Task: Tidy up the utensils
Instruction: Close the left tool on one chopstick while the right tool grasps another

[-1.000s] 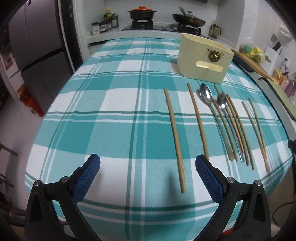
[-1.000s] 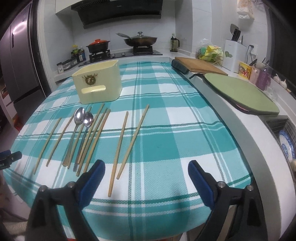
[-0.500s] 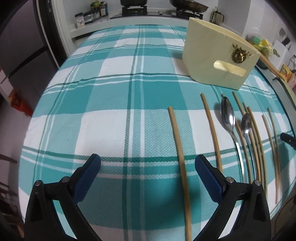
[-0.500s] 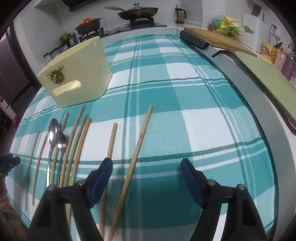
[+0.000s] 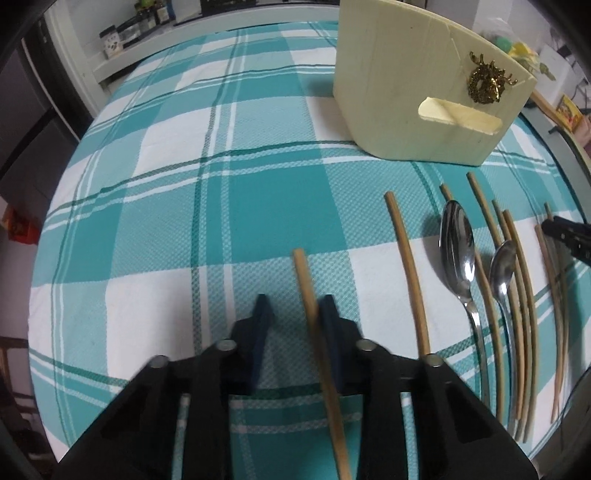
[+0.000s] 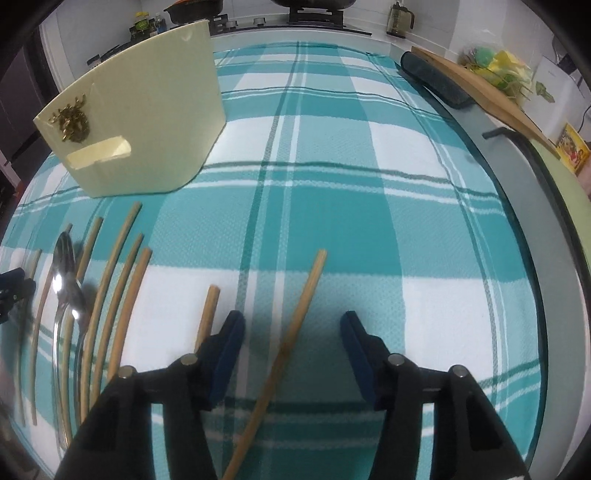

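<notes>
While a teal-and-white checked cloth (image 5: 229,192) covered the table, a stove shelf with jars (image 5: 125,33) lay at eleven o'clock in the left view. Only the right view showed the wooden board (image 6: 491,96) and dark roll (image 6: 436,83) at two o'clock. The cream utensil box (image 5: 417,99) stood at one o'clock, beyond the row of chopsticks and two spoons (image 5: 458,251). The left gripper (image 5: 295,314) was partly closed around one chopstick (image 5: 314,321), its right pad touching it; whether it gripped, I could not tell. The right gripper (image 6: 293,326) stood wide, straddling another chopstick (image 6: 291,343).
</notes>
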Motion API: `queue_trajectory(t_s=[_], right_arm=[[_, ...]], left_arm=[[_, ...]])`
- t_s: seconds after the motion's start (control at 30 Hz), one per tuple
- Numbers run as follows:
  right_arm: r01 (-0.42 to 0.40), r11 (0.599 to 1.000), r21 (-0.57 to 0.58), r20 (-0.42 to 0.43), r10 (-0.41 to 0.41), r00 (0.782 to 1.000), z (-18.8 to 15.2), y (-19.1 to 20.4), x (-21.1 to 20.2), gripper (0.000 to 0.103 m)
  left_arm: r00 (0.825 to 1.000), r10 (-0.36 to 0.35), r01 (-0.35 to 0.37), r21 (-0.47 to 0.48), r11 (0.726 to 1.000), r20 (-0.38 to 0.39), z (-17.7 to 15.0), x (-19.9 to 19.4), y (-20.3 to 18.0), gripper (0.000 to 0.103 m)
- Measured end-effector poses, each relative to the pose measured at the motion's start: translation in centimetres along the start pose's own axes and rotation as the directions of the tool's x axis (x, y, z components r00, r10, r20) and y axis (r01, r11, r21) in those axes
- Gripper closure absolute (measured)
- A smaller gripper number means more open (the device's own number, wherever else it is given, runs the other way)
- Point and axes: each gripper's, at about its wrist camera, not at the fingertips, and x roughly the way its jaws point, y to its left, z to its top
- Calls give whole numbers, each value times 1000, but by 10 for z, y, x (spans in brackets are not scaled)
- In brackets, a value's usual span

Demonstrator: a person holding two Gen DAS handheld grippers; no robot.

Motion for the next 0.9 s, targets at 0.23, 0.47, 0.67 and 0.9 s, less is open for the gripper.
queue_trajectory(t_s=[0.23, 0.47, 0.67, 0.9], right_arm=[[-66, 996, 57, 42, 64, 997, 31, -12, -4, 97], [-186, 982, 20, 229, 177, 957, 27, -4, -98, 97], [-206, 976, -65, 377, 215, 901, 14, 13, -178, 97], [-172, 977, -129, 543, 214, 812, 27, 35, -242, 97]], left_arm=[[992, -46, 49, -22, 999, 120, 9, -29, -1, 98], [936, -114, 138, -48, 989, 332, 7, -121, 11, 98], [882, -175, 210, -32, 977, 438, 2, -183, 14, 98], [806, -209, 269, -28, 963, 554, 31, -240, 22, 98]])
